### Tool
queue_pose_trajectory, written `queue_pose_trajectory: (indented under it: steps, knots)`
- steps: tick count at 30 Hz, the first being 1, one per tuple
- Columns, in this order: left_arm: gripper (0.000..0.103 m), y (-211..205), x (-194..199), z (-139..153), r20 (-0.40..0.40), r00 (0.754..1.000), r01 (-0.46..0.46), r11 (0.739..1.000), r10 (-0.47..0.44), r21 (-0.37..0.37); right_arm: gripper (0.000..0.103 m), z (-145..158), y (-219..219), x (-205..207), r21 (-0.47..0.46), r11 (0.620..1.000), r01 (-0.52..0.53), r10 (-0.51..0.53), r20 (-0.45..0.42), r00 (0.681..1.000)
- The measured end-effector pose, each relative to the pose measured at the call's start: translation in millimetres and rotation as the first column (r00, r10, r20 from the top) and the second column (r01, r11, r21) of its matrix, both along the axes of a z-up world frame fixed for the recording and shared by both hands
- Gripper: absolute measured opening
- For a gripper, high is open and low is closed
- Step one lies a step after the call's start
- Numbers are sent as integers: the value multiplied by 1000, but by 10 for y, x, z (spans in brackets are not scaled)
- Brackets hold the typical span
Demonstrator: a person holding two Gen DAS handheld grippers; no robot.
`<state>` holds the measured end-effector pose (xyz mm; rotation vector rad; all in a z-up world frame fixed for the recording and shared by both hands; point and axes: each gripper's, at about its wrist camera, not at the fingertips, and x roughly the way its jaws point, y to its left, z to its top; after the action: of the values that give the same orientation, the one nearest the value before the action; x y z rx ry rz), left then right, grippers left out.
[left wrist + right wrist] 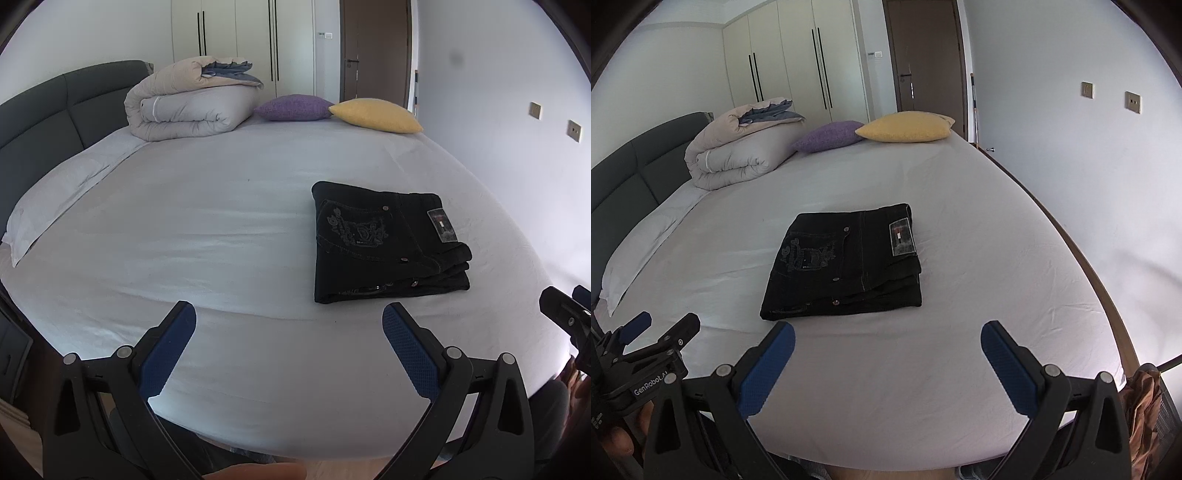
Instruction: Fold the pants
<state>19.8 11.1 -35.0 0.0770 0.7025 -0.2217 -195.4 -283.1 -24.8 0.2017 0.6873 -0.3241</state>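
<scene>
Black pants [388, 247] lie folded into a compact rectangle on the white bed sheet [221, 240], back pocket embroidery and waist label facing up. They also show in the right wrist view [849, 262]. My left gripper [290, 317] is open and empty, held above the near edge of the bed, left of and nearer than the pants. My right gripper [888, 332] is open and empty, just in front of the pants. The left gripper shows at the lower left of the right wrist view [659, 326].
A rolled duvet [188, 99], a purple cushion [293, 107] and a yellow cushion [376, 114] lie at the far side of the bed. A white pillow [55, 199] and a dark headboard [44, 107] are at the left. A wall [1089, 184] runs along the right.
</scene>
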Motion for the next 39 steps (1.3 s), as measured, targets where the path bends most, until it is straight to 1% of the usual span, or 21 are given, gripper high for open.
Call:
queue_pose_trajectory:
  steps: [11,39]
  knots:
    - [103,12,-22,-117,-22,1000,-8,1000,8,19,103,-63,-90,13,10,1000,25,-25,-38,999]
    - [103,-66,9,-277,-41,999,-15,1000,16,22,103,-81,-40,6,2,1000,12,-12,-49,999]
